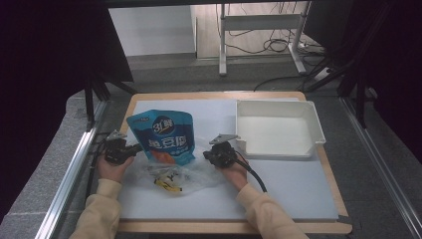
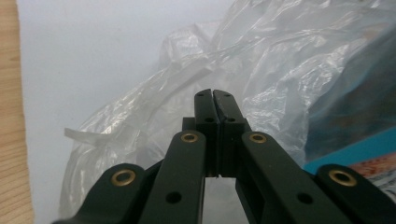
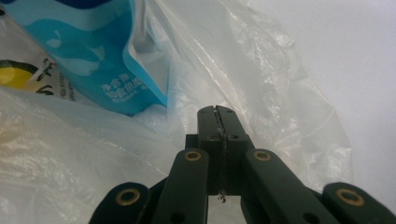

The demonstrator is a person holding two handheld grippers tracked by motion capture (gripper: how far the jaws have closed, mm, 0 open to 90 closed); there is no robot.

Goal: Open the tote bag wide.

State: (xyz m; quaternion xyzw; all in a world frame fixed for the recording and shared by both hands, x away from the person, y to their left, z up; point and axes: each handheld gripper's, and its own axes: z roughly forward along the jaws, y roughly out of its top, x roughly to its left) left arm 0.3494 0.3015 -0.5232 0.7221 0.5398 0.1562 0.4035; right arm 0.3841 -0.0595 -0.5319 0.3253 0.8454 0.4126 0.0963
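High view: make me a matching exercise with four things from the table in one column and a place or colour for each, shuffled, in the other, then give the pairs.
Things
1. blue pouch
2. white tray
3. clear plastic bag
4. left claw

Places or colours
A. at the far right of the grey mat, nothing in it
B. crumpled flat between the two hands
C. black, at the left edge of the pouch
D. standing up, with white lettering

Pairs: 1-D, 2-A, 3-B, 4-C
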